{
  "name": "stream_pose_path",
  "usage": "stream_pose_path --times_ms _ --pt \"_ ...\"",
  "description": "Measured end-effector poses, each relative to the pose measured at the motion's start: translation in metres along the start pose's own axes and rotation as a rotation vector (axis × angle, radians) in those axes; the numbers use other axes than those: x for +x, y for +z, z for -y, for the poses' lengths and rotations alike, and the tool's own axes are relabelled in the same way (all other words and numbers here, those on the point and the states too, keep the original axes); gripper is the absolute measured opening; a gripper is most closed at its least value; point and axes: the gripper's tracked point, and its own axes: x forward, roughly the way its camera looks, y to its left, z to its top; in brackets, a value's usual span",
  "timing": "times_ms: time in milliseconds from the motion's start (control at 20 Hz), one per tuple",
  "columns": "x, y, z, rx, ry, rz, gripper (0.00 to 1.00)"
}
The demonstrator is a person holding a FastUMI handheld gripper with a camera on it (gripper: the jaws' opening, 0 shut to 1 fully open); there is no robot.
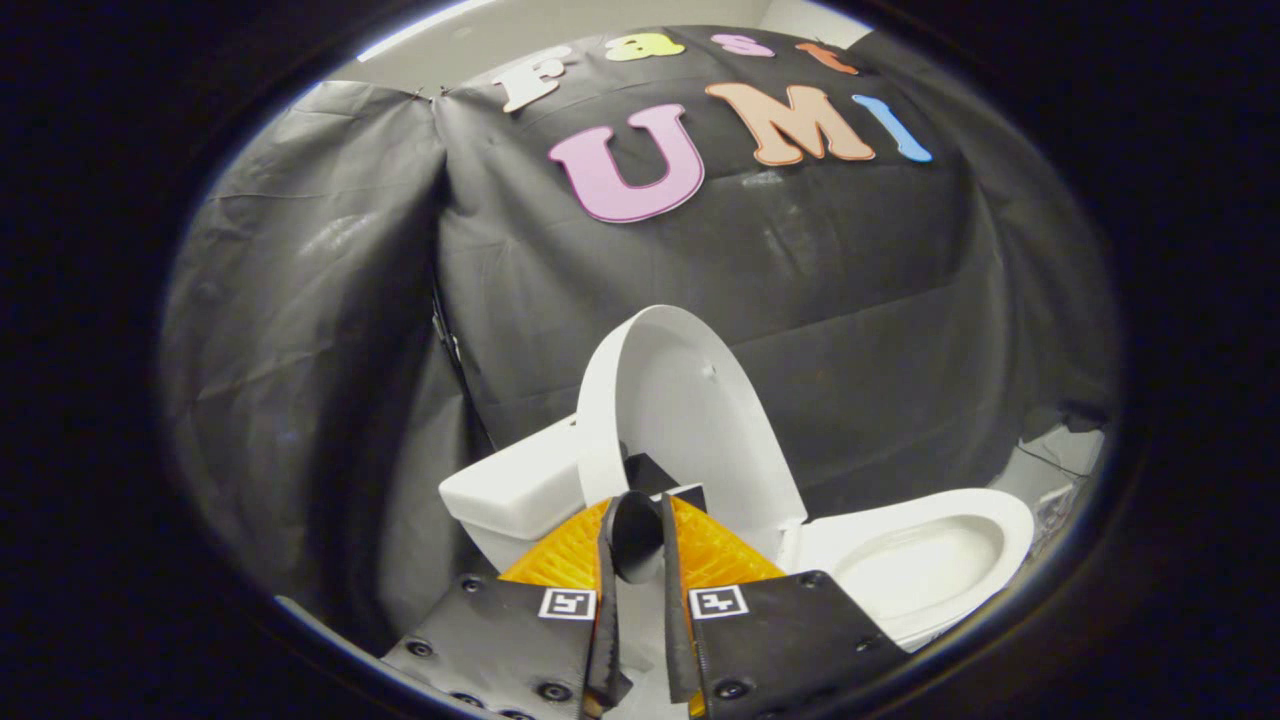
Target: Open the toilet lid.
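The white toilet lid [690,420] stands raised, its inner face turned toward the open seat and bowl [920,560] on the right. The lid's rim runs down into my gripper [640,515]. The fingers [605,580] are drawn close together on that lower rim, with only a narrow gap between them, and a strip of white shows in the gap. A dark part of the gripper hides the exact contact at the tips. The whole scene looks tilted.
The white tank [510,490] sits behind the lid on the left. Black cloth [320,330] hangs close around the toilet at the back and on both sides. A bit of pale floor [1060,470] with some cables lies past the bowl.
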Motion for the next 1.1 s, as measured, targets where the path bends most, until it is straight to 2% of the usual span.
stream_pose_path --times_ms 350,750,950,1100 --pt "0.009 -0.007 -0.014 -0.051 0.028 -0.015 0.20" --pt "0.008 -0.006 -0.014 -0.077 0.020 -0.008 0.20" --pt "0.003 0.000 -0.010 -0.100 -0.020 0.015 0.29" --pt "0.002 0.001 -0.018 -0.095 0.005 0.016 0.35"
